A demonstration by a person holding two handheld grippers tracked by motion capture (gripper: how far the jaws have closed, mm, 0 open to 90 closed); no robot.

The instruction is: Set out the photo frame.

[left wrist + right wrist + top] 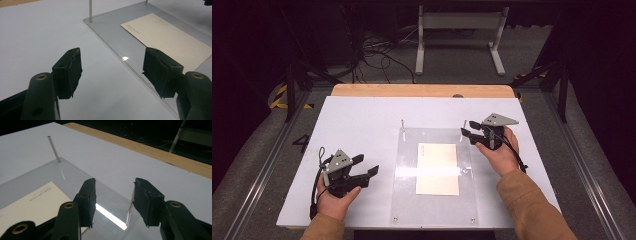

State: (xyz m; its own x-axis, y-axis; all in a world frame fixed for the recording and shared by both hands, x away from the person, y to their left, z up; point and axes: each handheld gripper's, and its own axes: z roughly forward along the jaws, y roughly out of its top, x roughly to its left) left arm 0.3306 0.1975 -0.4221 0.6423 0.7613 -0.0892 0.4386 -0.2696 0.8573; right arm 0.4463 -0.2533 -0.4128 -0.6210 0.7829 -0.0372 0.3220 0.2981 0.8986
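Cream card point(437, 168) under possibly clear acrylic plate point(404, 200)

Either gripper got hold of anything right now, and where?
Nothing is held. The left gripper and right gripper are both open with empty jaws; the card lies untouched.

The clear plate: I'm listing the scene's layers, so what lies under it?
A cream paper sheet lies flat at the clear plate; above or beneath, I cannot tell. The white board carries both.
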